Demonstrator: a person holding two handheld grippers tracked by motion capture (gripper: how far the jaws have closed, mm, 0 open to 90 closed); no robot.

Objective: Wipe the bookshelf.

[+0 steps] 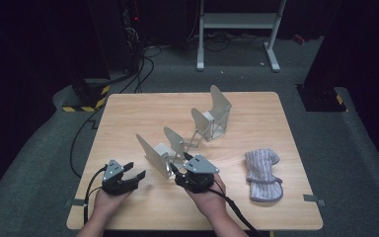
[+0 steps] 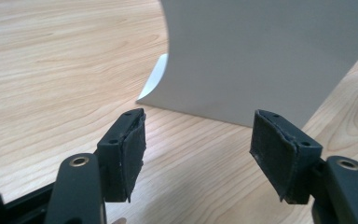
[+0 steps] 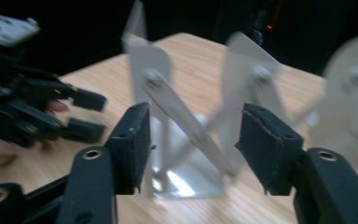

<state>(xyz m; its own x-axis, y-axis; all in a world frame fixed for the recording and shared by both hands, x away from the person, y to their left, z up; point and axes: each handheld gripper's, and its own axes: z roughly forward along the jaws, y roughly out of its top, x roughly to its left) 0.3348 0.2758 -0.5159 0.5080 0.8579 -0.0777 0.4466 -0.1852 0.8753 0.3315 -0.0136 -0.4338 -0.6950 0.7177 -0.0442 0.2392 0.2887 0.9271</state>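
A grey metal folding rack [image 1: 205,121] stands mid-table, its upright plates joined by crossed link arms. Its nearest plate [image 1: 150,150] stands just right of my left gripper [image 1: 137,174], which is open and holds nothing. In the left gripper view that plate [image 2: 261,56] rises close ahead of the open left gripper [image 2: 198,149]. My right gripper [image 1: 179,163] is at the rack's near end, also open. In the right gripper view the jaws of the right gripper [image 3: 193,144] stand wide apart, and a plate and link arm [image 3: 182,121] show in the gap, untouched by the pads. The left gripper [image 3: 81,114] is at the left there.
A grey striped sock [image 1: 263,174] lies flat near the right side of the wooden table [image 1: 256,207]. Beyond the far edge, a white frame stand [image 1: 237,22] and cables [image 1: 143,64] are on the dark floor. A black-and-yellow taped base [image 1: 86,98] sits off the far left corner.
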